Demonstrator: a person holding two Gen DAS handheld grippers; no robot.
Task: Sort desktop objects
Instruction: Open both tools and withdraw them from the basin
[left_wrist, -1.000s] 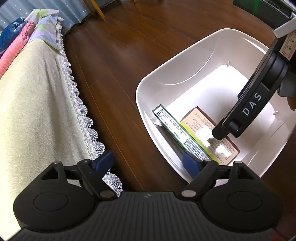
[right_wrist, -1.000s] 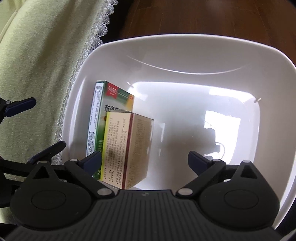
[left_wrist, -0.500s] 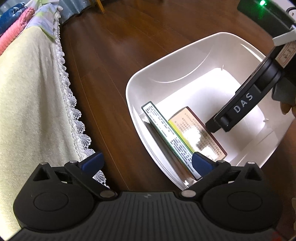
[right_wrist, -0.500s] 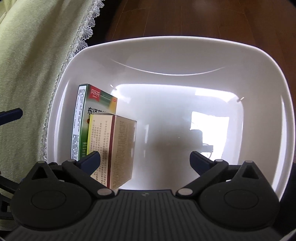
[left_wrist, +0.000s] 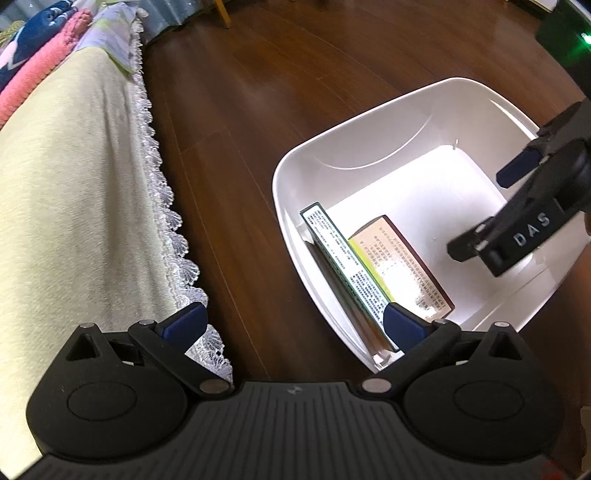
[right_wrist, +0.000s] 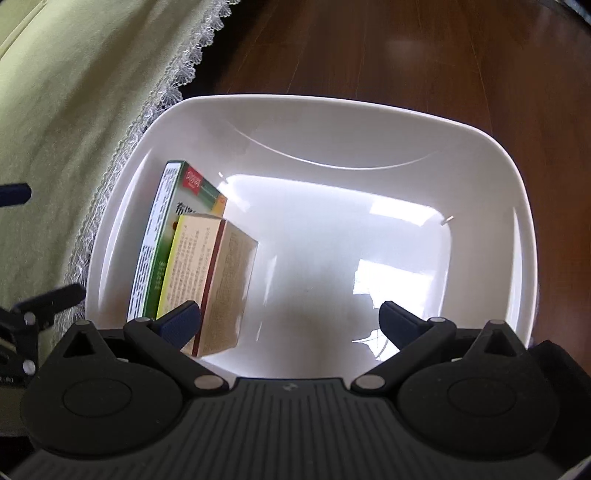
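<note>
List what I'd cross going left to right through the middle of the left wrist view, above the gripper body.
Yellow-green cloth → its white lace trim → bare wooden floor → white bin wall → green box → beige box → right gripper, open over the bin.

"DAS" stands in pale letters on the black right gripper (left_wrist: 517, 206); the boxes' (right_wrist: 207, 258) print is unreadable.

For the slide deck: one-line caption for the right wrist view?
Open right gripper above a white tub holding a green box and a beige box side by side.
</note>
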